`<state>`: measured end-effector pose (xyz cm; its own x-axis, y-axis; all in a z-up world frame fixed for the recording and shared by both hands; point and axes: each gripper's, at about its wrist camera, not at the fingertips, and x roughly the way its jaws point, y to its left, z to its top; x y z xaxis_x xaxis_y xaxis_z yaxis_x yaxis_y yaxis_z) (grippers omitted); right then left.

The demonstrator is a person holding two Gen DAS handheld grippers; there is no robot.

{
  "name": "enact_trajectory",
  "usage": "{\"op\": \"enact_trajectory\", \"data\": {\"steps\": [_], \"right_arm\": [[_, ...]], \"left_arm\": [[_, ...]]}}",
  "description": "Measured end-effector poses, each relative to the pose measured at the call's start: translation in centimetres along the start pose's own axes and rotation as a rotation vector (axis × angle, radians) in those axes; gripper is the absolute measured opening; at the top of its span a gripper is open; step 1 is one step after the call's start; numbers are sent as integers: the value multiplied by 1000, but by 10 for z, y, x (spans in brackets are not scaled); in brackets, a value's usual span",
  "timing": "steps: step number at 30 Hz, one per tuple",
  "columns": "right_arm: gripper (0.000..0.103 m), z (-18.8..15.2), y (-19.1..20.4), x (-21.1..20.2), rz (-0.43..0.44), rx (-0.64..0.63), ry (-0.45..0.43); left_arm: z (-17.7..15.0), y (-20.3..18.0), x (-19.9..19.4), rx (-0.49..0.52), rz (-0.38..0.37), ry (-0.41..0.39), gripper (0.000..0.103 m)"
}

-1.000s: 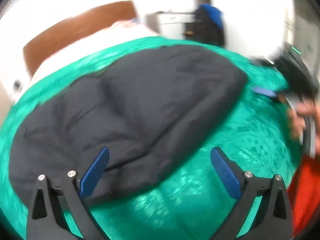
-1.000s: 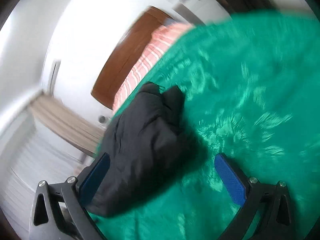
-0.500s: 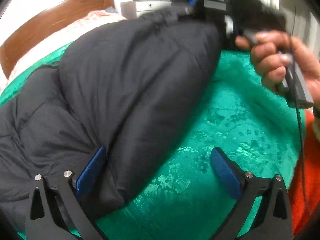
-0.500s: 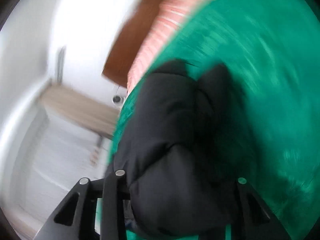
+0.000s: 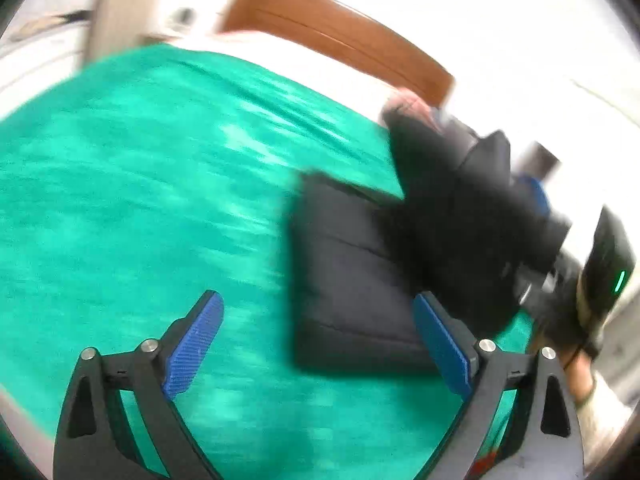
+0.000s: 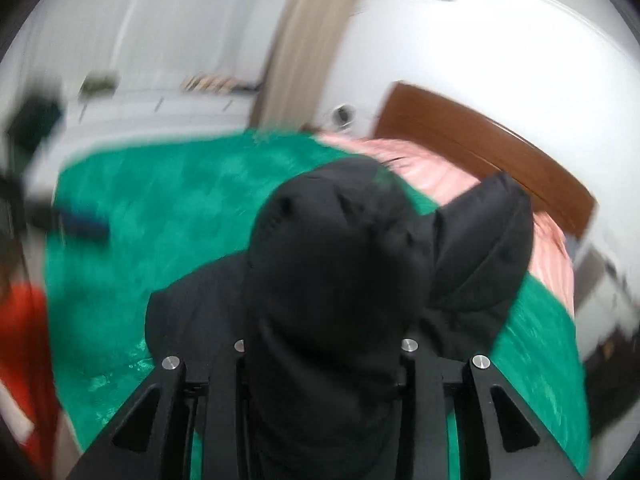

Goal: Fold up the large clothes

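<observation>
The puffy black quilted jacket (image 5: 352, 280) lay partly on the green patterned bedspread (image 5: 140, 180) of the bed, toward the right side of the left wrist view, with one flat quilted portion resting on the cover and a bulkier dark portion (image 5: 460, 208) raised above it on the right. The left gripper (image 5: 320, 340) hovered over the bedspread with its blue-padded fingers (image 5: 192, 344) spread wide and nothing between them; its right finger stood just in front of the jacket's near edge, though whether it touched the fabric could not be told through the blur. At the right edge of that view, the person's hand (image 5: 576, 320) gripped a black handle with a small green light.

In the right wrist view, the right gripper (image 6: 320, 360) had its fingers drawn close together around a thick bunch of the jacket (image 6: 332, 272), which filled the gap and hid the pads entirely. The bunched fabric rose up from the fingers, and a second fold (image 6: 480, 248) hung to the right of it, above the bedspread (image 6: 140, 220). Beyond lay a pink striped pillow (image 6: 460, 168) against the brown wooden headboard (image 6: 480, 140), with a white wall and a beige curtain (image 6: 304, 40) behind.
</observation>
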<state>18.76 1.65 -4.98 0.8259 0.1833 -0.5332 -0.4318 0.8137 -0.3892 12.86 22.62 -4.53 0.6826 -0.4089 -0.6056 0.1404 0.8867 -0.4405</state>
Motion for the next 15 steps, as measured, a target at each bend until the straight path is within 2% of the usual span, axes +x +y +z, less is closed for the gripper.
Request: {"op": "enact_trajectory", "data": {"steps": [2, 4, 6, 7, 11, 13, 15], "right_arm": [[35, -1, 41, 35, 10, -94, 49], [38, -5, 79, 49, -18, -186, 44], [38, -9, 93, 51, -50, -232, 27], [39, -12, 96, 50, -63, -236, 17], [41, -25, 99, 50, -91, -252, -3], [41, -26, 100, 49, -90, -259, -13], [41, -28, 104, 45, -90, -264, -22]], "left_arm": [[3, 18, -12, -14, 21, -24, 96], [5, 20, -12, -20, 21, -23, 96], [3, 3, -10, 5, -12, -9, 96], [15, -2, -7, 26, -34, -2, 96], [68, -70, 49, 171, -194, 67, 99], [88, -96, 82, 221, -205, 113, 99], [103, -124, 120, 248, -219, 194, 99]]}}
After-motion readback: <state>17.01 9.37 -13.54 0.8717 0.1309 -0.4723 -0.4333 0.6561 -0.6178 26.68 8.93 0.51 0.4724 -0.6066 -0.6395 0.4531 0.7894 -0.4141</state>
